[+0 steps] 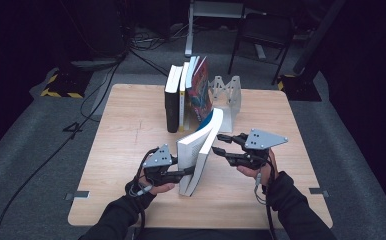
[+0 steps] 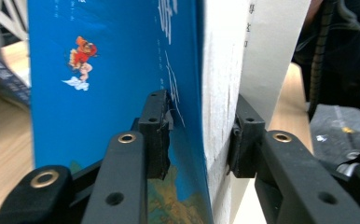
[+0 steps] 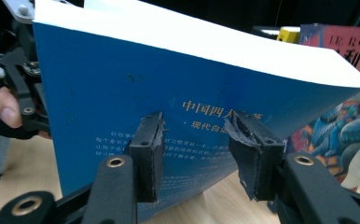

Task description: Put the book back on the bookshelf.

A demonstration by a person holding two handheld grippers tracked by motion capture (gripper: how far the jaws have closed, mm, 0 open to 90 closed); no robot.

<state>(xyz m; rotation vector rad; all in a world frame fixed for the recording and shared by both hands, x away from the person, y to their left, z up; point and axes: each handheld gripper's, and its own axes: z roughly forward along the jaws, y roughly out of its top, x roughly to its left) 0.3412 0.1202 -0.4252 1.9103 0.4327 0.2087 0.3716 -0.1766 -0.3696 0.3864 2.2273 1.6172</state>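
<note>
While gripped upright near mid-table:
Book: blue paperback (image 1: 197, 155), standing just before the shelved row (image 1: 187, 95).
Left gripper (image 1: 187, 173): clamped across cover and pages.
Right gripper (image 1: 220, 142): parted, pads fronting cover, apparently unpinched.
Handling: thick, probably weighty, floppy cover; best grasped near spine.

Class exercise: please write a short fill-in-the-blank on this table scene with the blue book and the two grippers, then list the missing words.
1. The left gripper is clamped on the ____ book.
2. The right gripper presses its open jaws against the book's ____ cover.
3. The row of books leans against a white ____.
4. Everything rests on a ____ table.

Missing words: blue; back; bookend; wooden
</note>
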